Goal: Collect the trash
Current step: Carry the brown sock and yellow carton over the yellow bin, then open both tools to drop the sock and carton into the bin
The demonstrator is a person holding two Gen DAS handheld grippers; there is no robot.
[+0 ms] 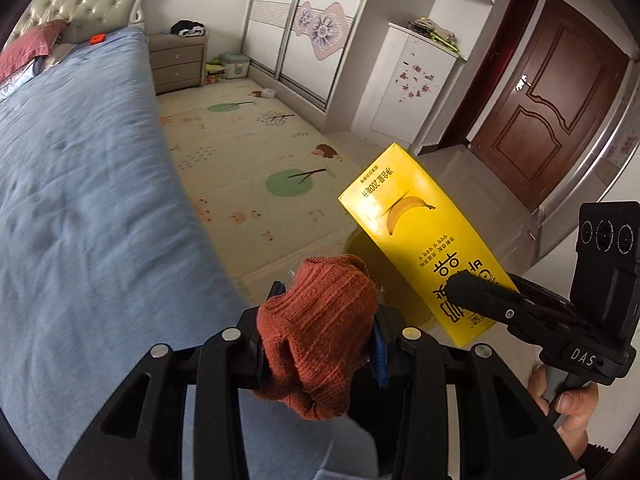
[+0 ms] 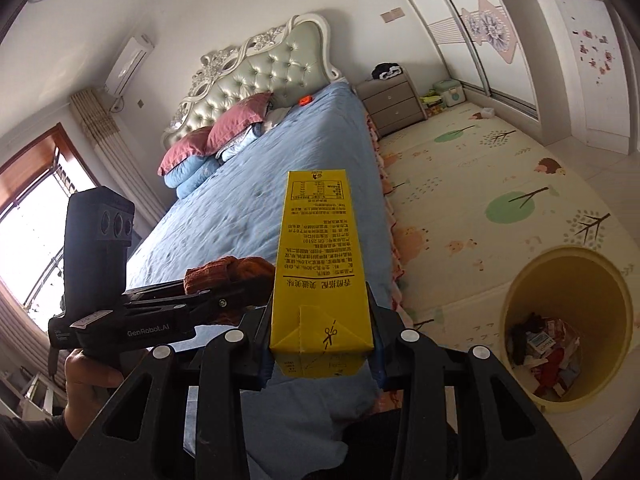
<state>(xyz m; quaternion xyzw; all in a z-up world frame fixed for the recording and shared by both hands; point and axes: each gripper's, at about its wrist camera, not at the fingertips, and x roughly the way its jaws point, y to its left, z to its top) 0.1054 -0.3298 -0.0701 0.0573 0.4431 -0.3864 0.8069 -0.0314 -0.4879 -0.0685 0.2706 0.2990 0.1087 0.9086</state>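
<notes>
My left gripper [image 1: 320, 344] is shut on a crumpled rust-orange knitted cloth [image 1: 320, 332], held over the near corner of the bed. In the right wrist view the same cloth [image 2: 228, 270] pokes out of the left gripper [image 2: 224, 292] at left. My right gripper [image 2: 322, 344] is shut on a tall yellow banana-drink carton [image 2: 316, 256], clamped near its folded end. That carton [image 1: 420, 232] also shows at right in the left wrist view, with a right finger [image 1: 480, 294] across it. A yellow round waste bin [image 2: 516, 296] stands on the floor at lower right, with several scraps inside.
A bed with a blue cover [image 2: 256, 184] and red pillows [image 2: 236, 124] fills the left. A patterned play mat [image 1: 256, 152] covers the floor beside it. A bedside drawer unit [image 1: 178, 62], sliding wardrobe [image 1: 308, 28] and a dark wooden door [image 1: 552, 96] line the far side.
</notes>
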